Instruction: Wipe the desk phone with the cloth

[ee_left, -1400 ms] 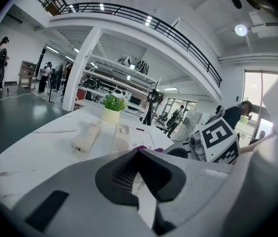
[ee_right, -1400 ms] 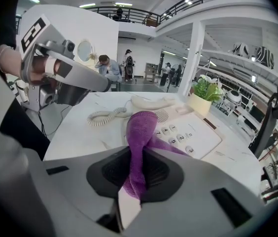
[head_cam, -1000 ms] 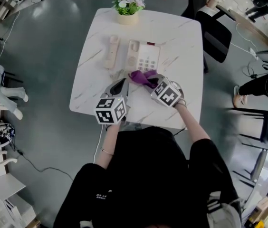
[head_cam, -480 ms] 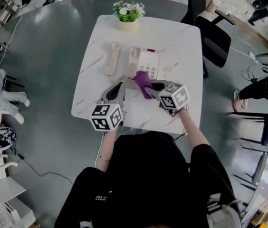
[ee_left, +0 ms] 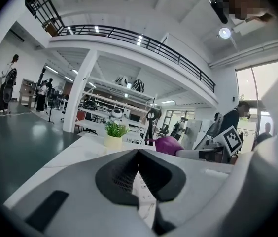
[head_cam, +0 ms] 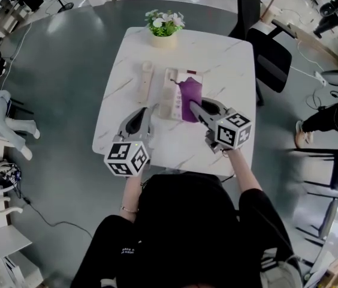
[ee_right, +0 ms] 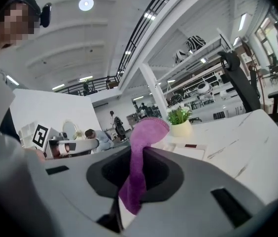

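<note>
Centrally, the white bench (head_cam: 232,59) carries the desk phone (head_cam: 170,93), with the purple cloth (head_cam: 190,95) spread over its right half and pinched at its near edge by the right claw (head_cam: 195,104), while the left claw (head_cam: 140,113), closed and empty, hovers near-left.

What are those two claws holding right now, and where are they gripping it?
The right gripper pinches the purple cloth near one end, the rest lying over the desk phone. The left gripper holds nothing.
</note>
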### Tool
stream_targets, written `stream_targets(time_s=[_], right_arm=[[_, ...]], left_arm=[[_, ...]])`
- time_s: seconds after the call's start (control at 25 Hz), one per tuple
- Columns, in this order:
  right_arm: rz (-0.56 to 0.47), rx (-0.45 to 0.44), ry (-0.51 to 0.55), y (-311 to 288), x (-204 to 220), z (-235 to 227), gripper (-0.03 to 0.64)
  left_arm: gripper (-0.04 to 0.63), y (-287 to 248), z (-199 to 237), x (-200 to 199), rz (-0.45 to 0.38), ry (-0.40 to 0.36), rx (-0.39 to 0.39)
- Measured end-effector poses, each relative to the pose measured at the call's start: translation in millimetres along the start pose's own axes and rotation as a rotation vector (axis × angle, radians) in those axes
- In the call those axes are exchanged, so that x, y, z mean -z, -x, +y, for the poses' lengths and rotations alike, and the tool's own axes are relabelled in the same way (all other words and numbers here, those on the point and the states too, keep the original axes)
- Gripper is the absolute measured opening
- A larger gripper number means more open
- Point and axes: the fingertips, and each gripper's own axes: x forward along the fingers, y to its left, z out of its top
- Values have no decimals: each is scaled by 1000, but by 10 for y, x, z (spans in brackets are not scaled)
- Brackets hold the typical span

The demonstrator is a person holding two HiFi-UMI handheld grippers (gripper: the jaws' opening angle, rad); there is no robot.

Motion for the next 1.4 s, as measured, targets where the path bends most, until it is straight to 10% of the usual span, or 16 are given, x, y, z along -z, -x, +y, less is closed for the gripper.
stream_targets(time_s=[0.44,1.4], right_arm=[[-214,116,81,367,-578,-38,37],[-277,168,190,594,-874,37,37]], left_arm=[[-3,175,-31,-363,-95,-70,-32],[-3,368,88,-626,-165,-140,-126]])
